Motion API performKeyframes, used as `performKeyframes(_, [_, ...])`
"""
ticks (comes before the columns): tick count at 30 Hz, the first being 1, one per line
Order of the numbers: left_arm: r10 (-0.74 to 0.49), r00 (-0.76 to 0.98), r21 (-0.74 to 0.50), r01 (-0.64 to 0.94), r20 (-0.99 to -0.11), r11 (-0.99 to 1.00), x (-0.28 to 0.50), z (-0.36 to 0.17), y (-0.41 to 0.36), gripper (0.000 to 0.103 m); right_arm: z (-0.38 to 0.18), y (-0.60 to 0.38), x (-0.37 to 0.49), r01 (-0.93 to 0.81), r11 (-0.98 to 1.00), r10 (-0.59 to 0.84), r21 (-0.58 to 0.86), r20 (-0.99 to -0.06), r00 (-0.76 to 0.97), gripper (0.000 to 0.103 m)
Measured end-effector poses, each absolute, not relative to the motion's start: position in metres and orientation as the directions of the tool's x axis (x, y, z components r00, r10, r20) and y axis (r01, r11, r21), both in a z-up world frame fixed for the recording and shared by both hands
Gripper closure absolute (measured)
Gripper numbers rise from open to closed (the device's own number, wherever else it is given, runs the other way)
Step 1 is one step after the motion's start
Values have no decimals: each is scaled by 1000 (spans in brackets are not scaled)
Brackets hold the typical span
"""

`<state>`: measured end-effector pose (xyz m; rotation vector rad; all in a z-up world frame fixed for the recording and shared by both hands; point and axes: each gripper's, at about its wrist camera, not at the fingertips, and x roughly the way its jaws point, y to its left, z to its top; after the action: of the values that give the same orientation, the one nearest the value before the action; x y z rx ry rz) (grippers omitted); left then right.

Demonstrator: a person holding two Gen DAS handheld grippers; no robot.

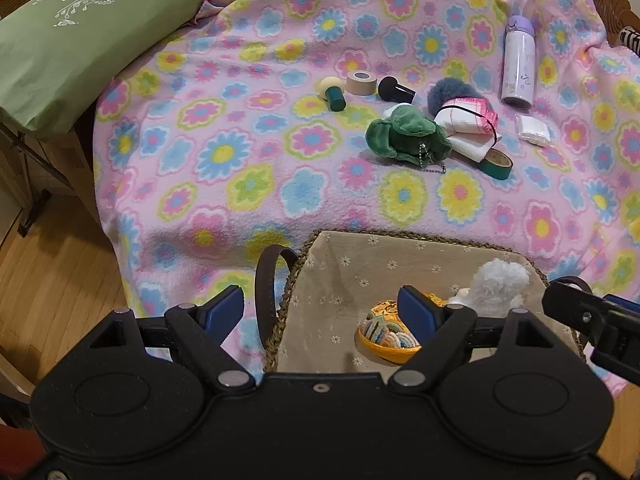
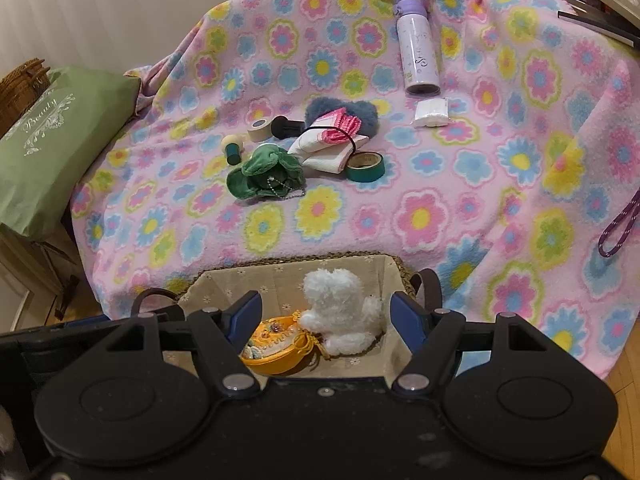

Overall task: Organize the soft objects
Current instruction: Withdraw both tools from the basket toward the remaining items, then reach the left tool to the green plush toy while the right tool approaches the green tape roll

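A lined wicker basket (image 1: 400,234) (image 2: 300,260) sits at the near edge of the flowered blanket (image 1: 248,152). Inside it lie a white fluffy plush (image 2: 340,308) (image 1: 496,284) and a yellow crocheted pouch (image 2: 276,346) (image 1: 386,334). My right gripper (image 2: 326,316) hangs over the basket, open, with the white plush between its pads, which stand clear of it. My left gripper (image 1: 322,312) is open astride the basket's left rim and brown handle (image 1: 266,292), pressing on nothing. Farther back lie a green plush (image 1: 408,136) (image 2: 264,176), a blue-grey fluffy piece (image 1: 444,96) and a white-pink cloth bundle (image 1: 468,120).
Around the soft things lie a green tape roll (image 1: 496,164), a beige tape roll (image 1: 362,82), a black brush (image 1: 396,90), a sponge applicator (image 1: 332,94), a lilac bottle (image 1: 518,64) and a white packet (image 1: 534,130). A green pillow (image 1: 80,40) sits left; wooden floor below.
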<state>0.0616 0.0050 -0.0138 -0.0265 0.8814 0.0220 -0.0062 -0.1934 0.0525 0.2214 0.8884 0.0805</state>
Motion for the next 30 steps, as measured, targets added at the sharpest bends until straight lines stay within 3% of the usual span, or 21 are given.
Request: performKeyframes(30, [-11,547,44,87,-837,995,162,-23,-24,22,35,-221,91,44,988,93,147,-805,586,31])
